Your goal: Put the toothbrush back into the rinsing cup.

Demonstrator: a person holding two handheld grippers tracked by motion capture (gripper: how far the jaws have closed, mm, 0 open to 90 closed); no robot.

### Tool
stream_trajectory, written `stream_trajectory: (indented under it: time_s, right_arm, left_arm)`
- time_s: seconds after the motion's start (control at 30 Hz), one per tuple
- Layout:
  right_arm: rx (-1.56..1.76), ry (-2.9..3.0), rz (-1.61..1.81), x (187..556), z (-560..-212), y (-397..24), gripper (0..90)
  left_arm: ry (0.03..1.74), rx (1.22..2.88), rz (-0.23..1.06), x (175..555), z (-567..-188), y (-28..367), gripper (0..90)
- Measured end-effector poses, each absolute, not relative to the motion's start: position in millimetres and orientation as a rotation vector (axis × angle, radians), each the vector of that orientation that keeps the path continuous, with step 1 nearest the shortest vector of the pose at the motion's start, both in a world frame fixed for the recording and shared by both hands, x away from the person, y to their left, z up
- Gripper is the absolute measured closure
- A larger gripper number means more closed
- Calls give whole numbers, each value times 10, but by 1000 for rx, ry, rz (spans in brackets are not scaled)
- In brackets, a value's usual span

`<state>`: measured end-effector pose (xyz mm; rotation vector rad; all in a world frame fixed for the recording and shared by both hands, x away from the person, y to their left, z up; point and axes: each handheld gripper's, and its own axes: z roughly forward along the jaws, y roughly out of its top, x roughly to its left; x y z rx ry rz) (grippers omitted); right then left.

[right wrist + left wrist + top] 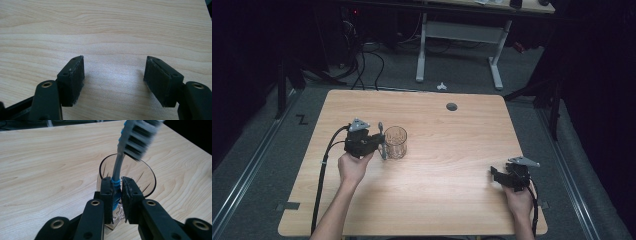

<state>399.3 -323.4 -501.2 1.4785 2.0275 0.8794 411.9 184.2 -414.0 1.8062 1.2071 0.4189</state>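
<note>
The right gripper [498, 176] rested near the table's [447, 200] near right corner, jaws wide apart, nothing between them. Farther off at the left, the left gripper [382, 144] clamped a toothbrush [119, 162] upright just beside the glass cup [395, 142].

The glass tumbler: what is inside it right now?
Nothing lies inside the glass tumbler. The toothbrush clamped by the left gripper crosses in front of its rim, bristles up. Its lower handle end is covered by the jaws.
</note>
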Motion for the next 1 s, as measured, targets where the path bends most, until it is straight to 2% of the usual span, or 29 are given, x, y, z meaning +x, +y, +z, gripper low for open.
stream_trajectory:
  time_s: [0.37, 0.6, 0.8, 0.83, 1.0]
  right_arm:
    - [1480, 2027, 879, 3992, -5012, -3233, 329]
    - [1479, 2027, 879, 3992, -5012, -3232, 329]
    - [1477, 2028, 876, 3992, -5012, -3231, 330]
    - [1477, 2028, 876, 3992, -5012, -3231, 329]
    - [1478, 2028, 873, 3991, -5012, -3228, 330]
  left_arm:
    - [1215, 1807, 414, 4123, -4143, 1841, 788]
    - [1220, 1810, 416, 4119, -4159, 1840, 741]
    - [1227, 1808, 424, 4109, -4151, 1850, 677]
    - [1231, 1807, 429, 4106, -4149, 1854, 633]
    - [1246, 1808, 444, 4096, -4147, 1869, 564]
